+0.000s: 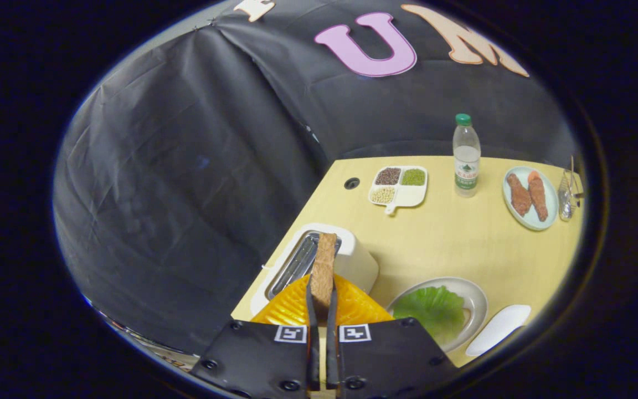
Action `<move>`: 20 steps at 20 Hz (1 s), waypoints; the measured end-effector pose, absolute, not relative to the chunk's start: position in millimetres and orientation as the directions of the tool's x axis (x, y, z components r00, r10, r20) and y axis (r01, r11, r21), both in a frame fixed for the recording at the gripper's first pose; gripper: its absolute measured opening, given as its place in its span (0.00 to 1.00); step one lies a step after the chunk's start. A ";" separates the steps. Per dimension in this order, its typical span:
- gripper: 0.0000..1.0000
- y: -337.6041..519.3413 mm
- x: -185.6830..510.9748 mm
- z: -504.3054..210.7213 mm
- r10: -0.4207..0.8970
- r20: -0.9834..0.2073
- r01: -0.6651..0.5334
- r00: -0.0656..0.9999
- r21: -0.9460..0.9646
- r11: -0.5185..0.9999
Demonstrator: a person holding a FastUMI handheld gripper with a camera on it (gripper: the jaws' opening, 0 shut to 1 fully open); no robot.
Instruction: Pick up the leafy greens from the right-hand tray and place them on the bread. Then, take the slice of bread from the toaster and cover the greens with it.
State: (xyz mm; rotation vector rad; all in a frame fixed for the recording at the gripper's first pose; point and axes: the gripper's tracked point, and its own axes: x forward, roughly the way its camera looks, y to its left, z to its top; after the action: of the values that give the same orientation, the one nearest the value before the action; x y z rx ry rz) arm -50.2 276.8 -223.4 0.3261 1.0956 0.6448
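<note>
Between the nearly closed fingers of the hand-held gripper (322, 310) the bread slice (324, 266) is pinched by its edge above the toaster (352, 260), so it may pivot and slip before reaching the leafy greens (432, 307) on the plate (477, 293) beyond-right.

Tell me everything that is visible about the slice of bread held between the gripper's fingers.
The brown slice of bread is held edge-on and upright between the two fingers of the gripper, which press on both of its flat sides. Its surface looks rough and grainy, toasted brown, with a lighter crust at the top end. It reaches up past the fingertips, in front of the open slot of the white toaster. Whether its lower end still touches the toaster, I cannot tell.
</note>
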 end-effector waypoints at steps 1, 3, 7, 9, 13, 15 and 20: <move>0.07 272.4 -50.1 -222.7 0.631 -0.712 -0.313 0.308 0.551 0.774; 0.07 265.7 -51.1 -221.2 0.640 -0.701 -0.296 0.315 0.568 0.768; 0.07 245.3 -51.1 -220.4 0.636 -0.693 -0.286 0.340 0.568 0.772; 0.07 236.9 -54.3 -225.1 0.636 -0.693 -0.270 0.340 0.576 0.772; 0.07 213.7 -60.8 -248.9 0.613 -0.713 -0.214 0.341 0.577 0.789; 0.07 202.7 -66.4 -262.3 0.602 -0.725 -0.189 0.335 0.574 0.797; 0.07 179.7 -78.2 -290.7 0.578 -0.752 -0.132 0.317 0.568 0.812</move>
State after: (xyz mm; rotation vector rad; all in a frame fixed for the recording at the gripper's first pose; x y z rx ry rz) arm -78.2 179.7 -290.7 0.4457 1.1625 0.4881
